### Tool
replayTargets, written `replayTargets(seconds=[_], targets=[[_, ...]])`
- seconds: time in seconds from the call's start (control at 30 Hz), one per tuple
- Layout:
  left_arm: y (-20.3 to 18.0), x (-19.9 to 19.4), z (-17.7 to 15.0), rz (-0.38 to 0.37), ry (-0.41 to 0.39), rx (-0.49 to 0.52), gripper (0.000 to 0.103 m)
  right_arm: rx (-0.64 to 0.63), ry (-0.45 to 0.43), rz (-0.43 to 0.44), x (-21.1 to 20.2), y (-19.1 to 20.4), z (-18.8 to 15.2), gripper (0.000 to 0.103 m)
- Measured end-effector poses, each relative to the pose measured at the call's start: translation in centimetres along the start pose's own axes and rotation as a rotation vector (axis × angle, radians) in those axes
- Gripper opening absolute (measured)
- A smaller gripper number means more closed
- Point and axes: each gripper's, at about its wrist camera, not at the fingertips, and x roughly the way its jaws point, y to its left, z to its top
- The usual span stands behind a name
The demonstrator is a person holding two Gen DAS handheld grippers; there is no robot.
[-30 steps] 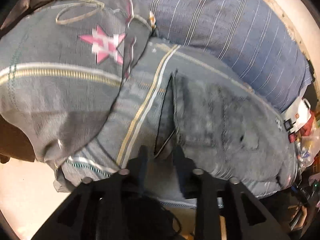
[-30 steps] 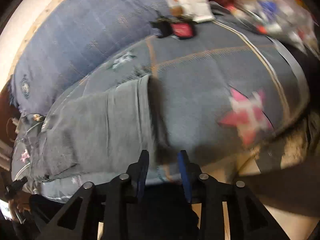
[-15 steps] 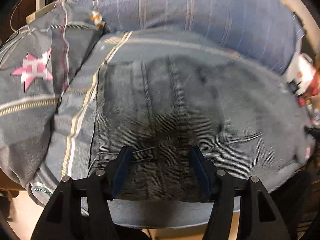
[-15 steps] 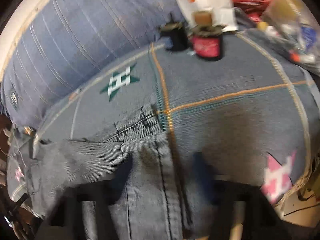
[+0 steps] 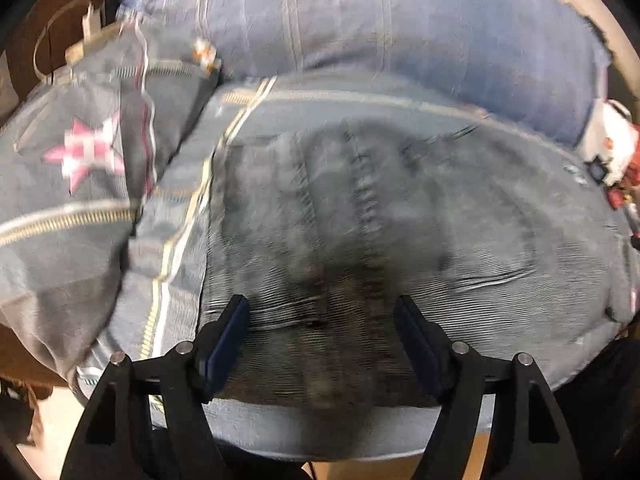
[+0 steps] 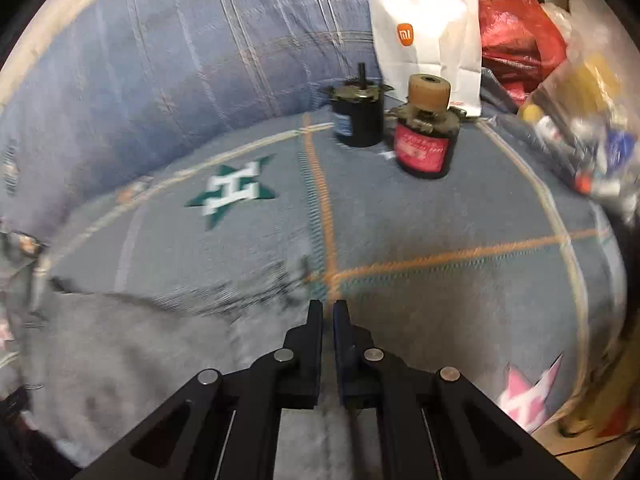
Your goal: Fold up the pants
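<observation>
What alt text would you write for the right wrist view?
The right hand-held gripper, shut, reaches over grey jeans lying on a blue-grey bedspread with a green star. Behind stand two small motors and a white paper bag.

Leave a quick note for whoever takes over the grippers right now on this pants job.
Left gripper: jaws opening wide over the pants, nothing pinched.
Right gripper: jaws nearly shut at the pants' edge; whether cloth is caught cannot be told.
Pants lie spread on the star-patterned bedcover.
Done: pants laid out; a fold cannot be told through the blur.
Left: grip and finish folding.
</observation>
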Motion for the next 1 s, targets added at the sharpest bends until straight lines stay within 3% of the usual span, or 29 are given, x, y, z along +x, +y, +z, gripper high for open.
replayTargets(seconds=[0.03, 0.07, 0.1, 0.13, 0.17, 0.23, 0.27, 0.33, 0.4, 0.5, 0.67, 0.73, 0.8, 0.87, 1.0], targets=[[-0.8, -1.2, 0.0, -0.028, -0.034, 0.027, 0.076, -0.002, -0.005, 0.013, -0.8, 0.0, -0.4, 0.018], [-1.7, -2.0, 0.0, -0.052, -0.061, 0.052, 0.076, 0.008, -0.005, 0.020, -1.4, -0.3, -0.7, 0.037], [-2.5, -2.7, -0.2, -0.074, -0.081, 0.073, 0.076, 0.015, -0.002, 0.017, -1.4, -0.6, -0.8, 0.069], [-3.4, -3.2, -0.4, -0.096, -0.094, 0.089, 0.076, 0.022, 0.001, 0.005, -1.5, -1.2, -1.0, 0.079], [-4.2, -3.4, -0.7, -0.118, -0.102, 0.095, 0.076, 0.028, -0.011, -0.018, -1.2, -1.5, -0.9, 0.082], [-5.3, -2.8, -1.4, -0.107, -0.096, 0.086, 0.076, 0.045, 0.004, 0.003, -1.1, -2.5, -1.0, 0.081], [-5.8, -2.2, -1.7, -0.098, -0.074, 0.078, 0.076, 0.059, 0.017, 0.052, -0.4, -2.5, -1.0, 0.076], [-6.7, -1.0, -2.3, -0.130, -0.030, 0.068, 0.076, 0.047, 0.032, 0.066, 0.4, -2.1, -0.9, 0.063], [-7.8, -0.7, -2.5, -0.156, -0.022, 0.086, 0.076, 0.038, 0.088, 0.095, 1.8, -1.7, -0.9, 0.021], [-10.7, -1.7, -2.4, -0.160, -0.078, 0.181, 0.076, -0.025, 0.094, 0.032, 1.9, -0.8, -0.7, 0.011], [-14.0, -1.6, -3.8, -0.290, -0.034, 0.231, 0.076, -0.091, 0.010, -0.050, -0.6, 0.2, 1.0, 0.006], [-13.4, -1.7, -4.9, -0.305, -0.027, 0.159, 0.076, -0.087, -0.014, -0.059, -0.7, -0.1, 2.3, 0.006], [-11.5, -1.9, -5.7, -0.353, -0.007, 0.024, 0.076, -0.089, -0.027, -0.051, -0.8, 0.3, 2.6, 0.007], [-9.6, -1.9, -6.8, -0.374, 0.021, -0.102, 0.076, -0.066, 0.011, 0.021, -0.4, 0.3, 2.2, 0.008], [-9.6, -0.8, -7.2, -0.331, 0.038, -0.139, 0.076, -0.039, 0.010, 0.077, -0.3, 0.0, 0.3, 0.016]])
